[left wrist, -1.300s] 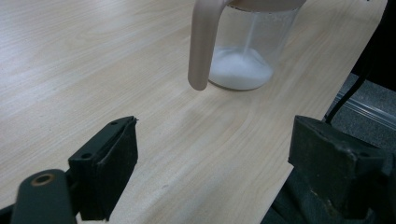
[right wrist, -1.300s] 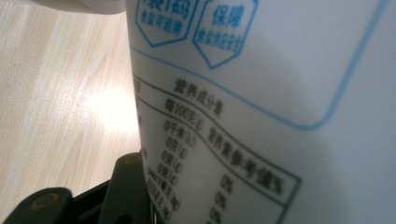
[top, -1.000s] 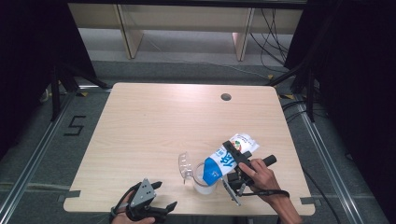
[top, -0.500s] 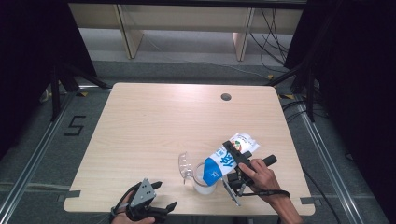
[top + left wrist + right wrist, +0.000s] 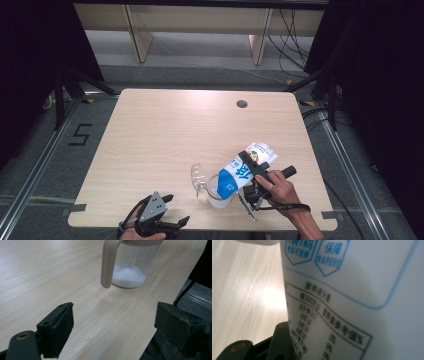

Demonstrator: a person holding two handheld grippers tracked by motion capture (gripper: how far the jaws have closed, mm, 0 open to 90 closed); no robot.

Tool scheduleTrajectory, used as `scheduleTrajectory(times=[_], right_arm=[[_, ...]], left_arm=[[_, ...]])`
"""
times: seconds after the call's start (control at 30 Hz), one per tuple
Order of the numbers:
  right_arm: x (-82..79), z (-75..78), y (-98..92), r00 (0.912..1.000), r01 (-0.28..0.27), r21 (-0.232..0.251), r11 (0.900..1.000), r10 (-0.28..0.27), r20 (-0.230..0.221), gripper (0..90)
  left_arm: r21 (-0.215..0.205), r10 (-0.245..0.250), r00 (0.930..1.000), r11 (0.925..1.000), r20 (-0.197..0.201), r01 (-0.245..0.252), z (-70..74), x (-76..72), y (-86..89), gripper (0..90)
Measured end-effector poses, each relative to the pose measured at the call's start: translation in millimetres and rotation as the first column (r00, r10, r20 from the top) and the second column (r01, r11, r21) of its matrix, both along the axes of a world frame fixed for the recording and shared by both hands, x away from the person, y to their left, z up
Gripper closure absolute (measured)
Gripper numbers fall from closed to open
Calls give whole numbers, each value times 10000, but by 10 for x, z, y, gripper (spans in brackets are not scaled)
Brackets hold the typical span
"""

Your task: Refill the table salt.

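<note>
Looking down from the high view, the right gripper (image 5: 252, 172) pinches a white and blue bag (image 5: 245, 170) around its middle and tips it, mouth down, over a clear cup (image 5: 218, 192) that stands near the front edge of the desk (image 5: 165, 130). The left gripper (image 5: 167, 220) rests at the front edge, well apart from the cup, its jaws spread with nothing between them. The bag looks like a soft pouch of loose grains, so I judge it will sag and shift its weight as it empties (a mid-body grip, as here, keeps the mouth aimed).

In the left gripper view, the cup (image 5: 132, 267) holds a low heap of white grains (image 5: 128, 276), and its tan handle (image 5: 108, 263) hangs down the near side. The cup seems to be thin, stiff plastic, light and easy to tip over; the handle or the wall below the rim would be the place to steady it.

In the right gripper view, the bag (image 5: 362, 295) presses against one black jaw at the bottom, its printed film smooth and probably slippery, so a firm squeeze is wise.
</note>
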State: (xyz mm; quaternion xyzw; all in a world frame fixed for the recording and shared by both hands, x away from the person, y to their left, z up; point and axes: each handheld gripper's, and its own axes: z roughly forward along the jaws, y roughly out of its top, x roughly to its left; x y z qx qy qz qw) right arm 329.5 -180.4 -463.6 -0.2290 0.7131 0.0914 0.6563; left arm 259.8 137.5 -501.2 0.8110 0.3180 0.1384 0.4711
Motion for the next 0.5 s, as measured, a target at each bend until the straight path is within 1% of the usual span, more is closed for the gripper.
scheduleTrajectory(times=[0.23,0.3,0.33,0.5], right_arm=[[-1,4,-1,9999,-12,-91,10000,13,118,564],[-2,1,0,10000,8,-102,9999,-7,74,565],[-2,2,2,9999,-24,-120,9999,26,132,565],[-2,5,0,9999,-18,-122,9999,20,126,570]], left_arm=[[8,11,10000,10000,-9,-11,0,-1,-2,153],[17,4,10000,10000,-9,-4,0,-1,-1,153],[4,7,10000,10000,-11,-7,0,-1,-2,153],[6,2,10000,10000,-1,-2,0,0,-1,153]])
